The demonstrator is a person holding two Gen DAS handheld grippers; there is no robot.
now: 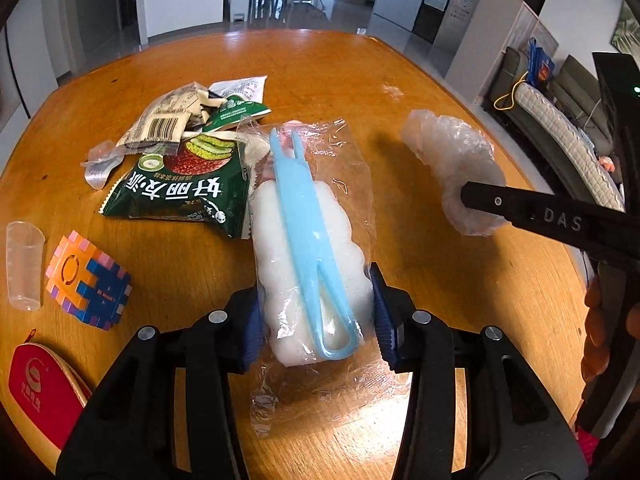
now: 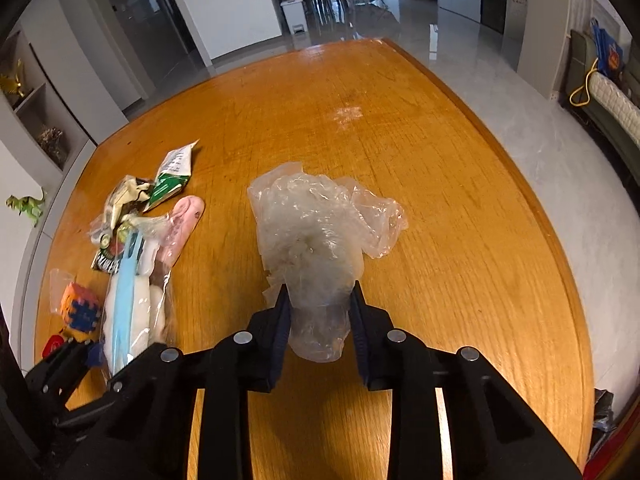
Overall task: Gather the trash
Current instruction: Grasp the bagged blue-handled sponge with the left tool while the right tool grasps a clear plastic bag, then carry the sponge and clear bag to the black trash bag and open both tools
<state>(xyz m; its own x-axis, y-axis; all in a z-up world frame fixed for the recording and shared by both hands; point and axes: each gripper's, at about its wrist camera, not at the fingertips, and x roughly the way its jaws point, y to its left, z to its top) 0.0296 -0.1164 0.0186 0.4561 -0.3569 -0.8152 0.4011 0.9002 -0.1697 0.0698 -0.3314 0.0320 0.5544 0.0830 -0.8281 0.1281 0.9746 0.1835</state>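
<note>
My left gripper (image 1: 318,314) is shut on a clear packet (image 1: 308,248) holding white cotton balls and blue plastic tweezers, held just above the wooden table (image 1: 400,92). The packet also shows in the right wrist view (image 2: 132,312). My right gripper (image 2: 320,312) is shut on a crumpled clear plastic bag (image 2: 316,236), which also shows in the left wrist view (image 1: 452,160). A pile of wrappers lies left of the packet: a green snack wrapper (image 1: 180,196), a beige barcode wrapper (image 1: 168,120), a white and green wrapper (image 1: 240,96).
A colourful puzzle cube (image 1: 88,280), a clear small cup (image 1: 24,264) and a red pouch (image 1: 44,388) sit at the table's left front. A small clear scrap (image 1: 98,164) lies by the wrappers. The table's right edge (image 2: 532,208) drops to the floor.
</note>
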